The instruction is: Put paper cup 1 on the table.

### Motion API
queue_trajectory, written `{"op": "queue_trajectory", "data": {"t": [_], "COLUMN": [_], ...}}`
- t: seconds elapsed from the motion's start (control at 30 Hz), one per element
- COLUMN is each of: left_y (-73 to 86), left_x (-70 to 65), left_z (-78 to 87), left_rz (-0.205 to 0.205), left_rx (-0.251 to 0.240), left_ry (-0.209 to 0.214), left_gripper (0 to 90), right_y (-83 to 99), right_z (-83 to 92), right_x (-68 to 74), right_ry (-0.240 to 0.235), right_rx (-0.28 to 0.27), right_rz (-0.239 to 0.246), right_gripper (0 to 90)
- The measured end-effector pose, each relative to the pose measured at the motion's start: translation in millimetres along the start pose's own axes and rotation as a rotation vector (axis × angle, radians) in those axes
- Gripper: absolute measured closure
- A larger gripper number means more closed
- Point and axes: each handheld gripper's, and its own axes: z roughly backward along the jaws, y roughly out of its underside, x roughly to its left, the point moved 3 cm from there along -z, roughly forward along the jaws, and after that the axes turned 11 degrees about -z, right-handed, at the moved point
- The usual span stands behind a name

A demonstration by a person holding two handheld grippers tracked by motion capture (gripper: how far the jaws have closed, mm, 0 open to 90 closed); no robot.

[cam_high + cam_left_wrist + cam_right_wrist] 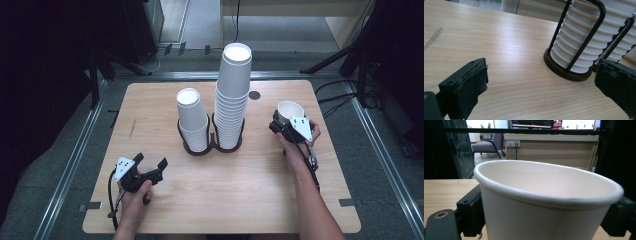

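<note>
Pale wood made up the table [165, 210] I worked at, with grey floor and metal rails around it and a dark room at the frame's edges. Near the centre of the high view stood a dark wire holder [212, 145] with two rings, each carrying a stack of white paper cups: a short stack [192, 120] on the left and a tall stack [232, 95] on the right, touching side by side.

At the right of that view my right gripper [284, 125] pinched a single white paper cup [290, 111], mouth up and a little tilted. In the right gripper view the cup [549, 202] sat between my two black jaws, its wall against the pads on both sides, and its rim crossed the whole frame. I could not tell whether its base touched the wood.

At the lower left of the high view my left gripper [150, 165] lay low over the table, jaws spread with nothing between them. In the left gripper view the gripper [541, 82] pointed past bare wood toward the foot of the holder [566, 72] at the upper right.
</note>
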Motion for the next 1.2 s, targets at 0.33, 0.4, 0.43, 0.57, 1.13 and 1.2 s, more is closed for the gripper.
{"op": "queue_trajectory", "data": {"t": [0.33,0.4,0.43,0.57,1.13,1.2], "left_y": [0.0,0.0,0.0,0.0,0.0,0.0], "left_x": [-0.2,-0.2,-0.2,-0.1,-0.3,-0.4], "left_z": [-0.2,-0.3,-0.3,-0.4,-0.6,-0.7], "left_rz": [0.002,0.001,0.001,0.001,0.003,0.003], "left_rx": [0.000,0.000,0.001,0.001,0.002,0.001], "left_ry": [0.000,-0.001,-0.001,0.001,0.005,0.005], "left_gripper": [0.0,0.0,0.0,0.0,0.0,0.0], "right_y": [3.2,4.2,4.8,6.8,6.0,6.0], "right_z": [-1.2,-1.3,-1.0,-0.6,5.3,6.5], "right_x": [-1.8,-2.0,-1.8,-1.8,-2.1,-2.5], "right_ry": [0.003,0.006,0.007,0.004,-0.009,-0.007], "right_rx": [0.004,0.007,0.011,0.015,0.041,0.043], "right_rz": [0.037,0.045,0.044,0.054,0.042,0.036], "right_gripper": [11.7,11.7,11.6,11.3,10.0,9.9]}}
